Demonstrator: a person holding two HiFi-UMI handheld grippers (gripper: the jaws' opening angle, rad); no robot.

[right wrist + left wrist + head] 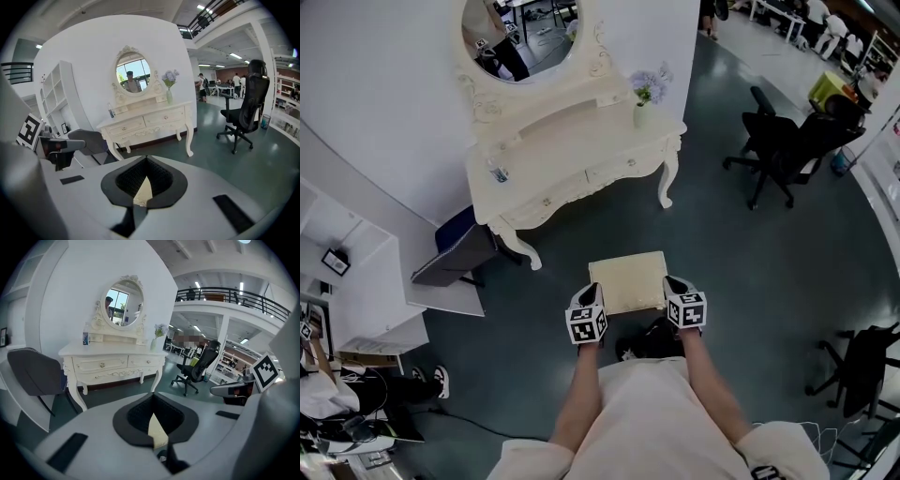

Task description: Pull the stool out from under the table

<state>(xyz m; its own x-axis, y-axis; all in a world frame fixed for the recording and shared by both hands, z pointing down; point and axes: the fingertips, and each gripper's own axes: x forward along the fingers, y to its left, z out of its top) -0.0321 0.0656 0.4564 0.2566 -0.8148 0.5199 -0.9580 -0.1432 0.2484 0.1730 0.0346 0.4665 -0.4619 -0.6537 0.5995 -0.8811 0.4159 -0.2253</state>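
A cream square stool (627,281) stands on the dark floor, out in front of the white dressing table (572,155) and apart from it. My left gripper (593,294) is shut on the stool's near left edge, and my right gripper (674,286) is shut on its near right edge. In the left gripper view a cream sliver of the stool (157,430) shows pinched between the dark pads. The right gripper view shows the same cream edge (143,192) between its pads, with the dressing table (150,122) ahead.
A dark chair (455,246) stands left of the table by a white shelf unit (356,281). One black office chair (783,150) stands at the right, another (862,366) at the lower right. A vase of flowers (642,101) sits on the table's right end.
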